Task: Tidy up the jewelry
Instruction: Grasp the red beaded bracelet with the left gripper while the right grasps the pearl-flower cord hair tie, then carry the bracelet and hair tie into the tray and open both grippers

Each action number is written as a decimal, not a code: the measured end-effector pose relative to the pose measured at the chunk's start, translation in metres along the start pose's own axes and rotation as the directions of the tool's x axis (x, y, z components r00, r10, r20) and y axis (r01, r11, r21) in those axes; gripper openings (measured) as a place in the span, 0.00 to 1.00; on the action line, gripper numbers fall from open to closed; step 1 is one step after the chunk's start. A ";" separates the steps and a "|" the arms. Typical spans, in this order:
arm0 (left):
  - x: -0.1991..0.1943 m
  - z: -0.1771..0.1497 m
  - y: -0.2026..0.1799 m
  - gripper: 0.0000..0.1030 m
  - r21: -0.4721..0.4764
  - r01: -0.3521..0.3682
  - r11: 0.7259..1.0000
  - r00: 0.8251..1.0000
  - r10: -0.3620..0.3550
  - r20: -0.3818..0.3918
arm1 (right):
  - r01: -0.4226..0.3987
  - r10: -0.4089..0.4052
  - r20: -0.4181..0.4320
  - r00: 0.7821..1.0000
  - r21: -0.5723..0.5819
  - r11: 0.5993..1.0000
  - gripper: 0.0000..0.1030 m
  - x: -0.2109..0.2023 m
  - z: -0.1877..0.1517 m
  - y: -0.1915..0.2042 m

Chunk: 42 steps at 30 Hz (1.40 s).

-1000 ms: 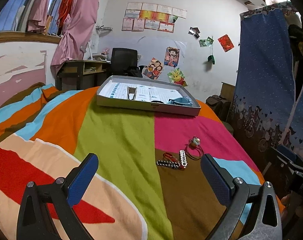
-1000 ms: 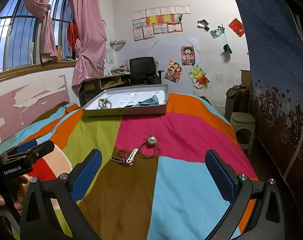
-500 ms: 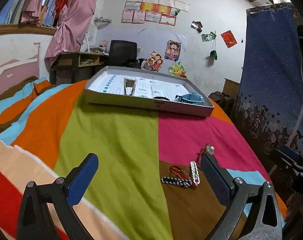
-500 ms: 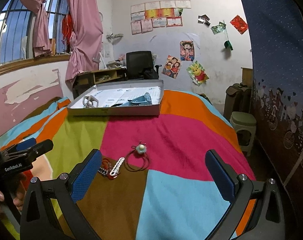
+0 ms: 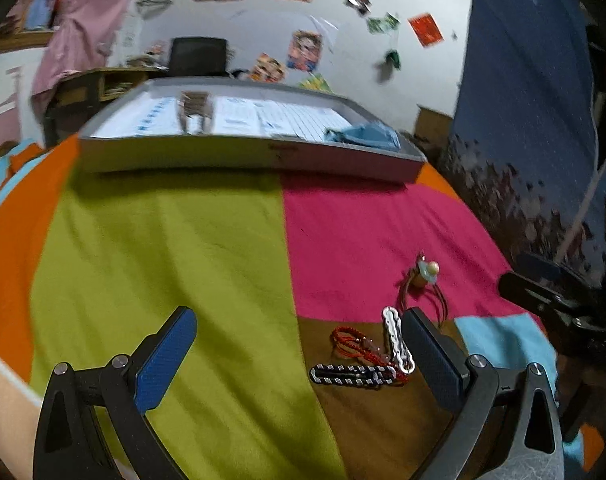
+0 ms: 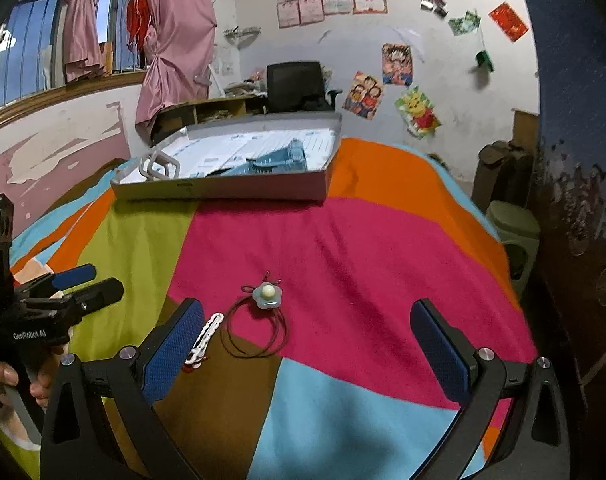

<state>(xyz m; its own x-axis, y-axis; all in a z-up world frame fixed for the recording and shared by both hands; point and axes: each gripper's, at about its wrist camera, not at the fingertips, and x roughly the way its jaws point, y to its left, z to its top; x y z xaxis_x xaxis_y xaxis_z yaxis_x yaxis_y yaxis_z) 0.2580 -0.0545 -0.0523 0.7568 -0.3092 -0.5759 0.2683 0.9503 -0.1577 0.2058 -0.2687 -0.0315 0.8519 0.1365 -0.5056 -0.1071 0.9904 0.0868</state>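
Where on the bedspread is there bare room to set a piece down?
The green panel between the grey cardboard tray and the left gripper is bare, as is the pink stretch right of the flower-charm cord necklace. The brown patch by the black-and-white bracelet is crowded.

A bed under a colour-block blanket (image 6: 343, 248) fills the foreground. At 12 o'clock beyond it, a black office chair (image 6: 295, 85) stands at a wooden desk (image 6: 207, 110). Pink curtains (image 6: 175, 40) hang at 10 o'clock beside a barred window (image 6: 35, 52). Cartoon posters (image 6: 397, 80) dot the white wall; a green stool (image 6: 513, 236) sits at 3 o'clock.
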 end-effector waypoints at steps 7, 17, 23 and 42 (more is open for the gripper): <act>0.022 0.005 -0.007 0.98 0.061 0.060 0.996 0.995 -0.055 -0.078 | -0.078 0.077 -0.090 0.993 -0.008 0.997 0.96 0.043 -0.003 0.001; 0.053 0.004 -0.012 0.44 0.067 0.182 0.981 0.956 -0.161 -0.245 | -0.148 0.140 -0.198 0.970 -0.029 0.989 0.60 0.087 -0.003 0.012; 0.064 0.004 -0.009 0.24 0.030 0.197 0.980 0.933 -0.178 -0.314 | -0.163 0.146 -0.217 0.965 -0.059 0.985 0.43 0.095 -0.004 0.025; 0.043 0.033 0.002 0.03 -0.081 0.222 0.972 0.942 -0.236 -0.241 | -0.180 0.178 -0.125 0.976 -0.012 0.984 0.18 0.076 0.007 0.022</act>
<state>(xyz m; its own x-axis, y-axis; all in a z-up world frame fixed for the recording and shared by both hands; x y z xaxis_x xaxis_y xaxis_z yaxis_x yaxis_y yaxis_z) 0.3108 -0.0671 -0.0510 0.5059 -0.5065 -0.6982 0.3809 0.8574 -0.3461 0.2720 -0.2367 -0.0618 0.7486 0.3117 -0.5853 -0.2651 0.9497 0.1667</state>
